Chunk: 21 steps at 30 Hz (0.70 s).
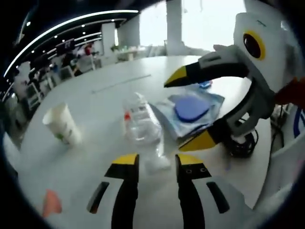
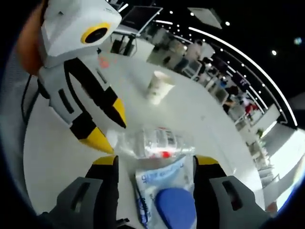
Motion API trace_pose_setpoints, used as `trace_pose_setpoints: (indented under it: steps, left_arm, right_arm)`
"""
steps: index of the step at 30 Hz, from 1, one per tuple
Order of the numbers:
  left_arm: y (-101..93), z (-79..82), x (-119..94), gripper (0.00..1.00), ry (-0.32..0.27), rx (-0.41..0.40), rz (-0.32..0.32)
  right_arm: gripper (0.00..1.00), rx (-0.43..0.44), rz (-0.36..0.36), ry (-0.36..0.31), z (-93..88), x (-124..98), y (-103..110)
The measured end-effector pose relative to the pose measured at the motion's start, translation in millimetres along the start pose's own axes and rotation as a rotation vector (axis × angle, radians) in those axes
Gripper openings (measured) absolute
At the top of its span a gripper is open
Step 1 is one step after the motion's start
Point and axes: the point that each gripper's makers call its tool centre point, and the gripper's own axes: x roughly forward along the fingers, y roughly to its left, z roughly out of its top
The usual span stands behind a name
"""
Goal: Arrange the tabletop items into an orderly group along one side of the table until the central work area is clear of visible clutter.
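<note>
A clear plastic bottle (image 1: pixel 140 123) lies on its side on the white table (image 1: pixel 95 157). Its near end rests between the jaws of my left gripper (image 1: pixel 157 160), which is open and not pressing on it. Beside the bottle lies a blue packet (image 1: pixel 191 108) with a round blue pad on top. My right gripper (image 1: pixel 186 112) comes in from the right, open wide, one jaw on each side of the packet. In the right gripper view the packet (image 2: pixel 164 191) lies between the open jaws of my right gripper (image 2: pixel 156 161), the bottle (image 2: pixel 152 142) just beyond, and the left gripper (image 2: pixel 110 130) at the bottle's end.
A white paper cup (image 1: pixel 62 125) stands left of the bottle, also seen as the cup (image 2: pixel 158 87) farther back. A small orange object (image 1: pixel 50 202) lies near the table edge. A black cable (image 1: pixel 243 143) coils behind the right gripper. Chairs and tables fill the room beyond.
</note>
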Motion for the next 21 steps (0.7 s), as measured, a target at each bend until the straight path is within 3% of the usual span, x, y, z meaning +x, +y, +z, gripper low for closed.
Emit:
trace_pose_setpoints:
  steps: [13, 21]
  left_arm:
    - [3.0, -8.9, 10, 0.25, 0.006, -0.100, 0.030]
    - [3.3, -13.4, 13, 0.23, 0.026, -0.113, 0.037]
  right_arm:
    - [0.62, 0.023, -0.001, 0.005, -6.8, -2, -1]
    - [0.61, 0.040, -0.003, 0.009, -11.2, -2, -2]
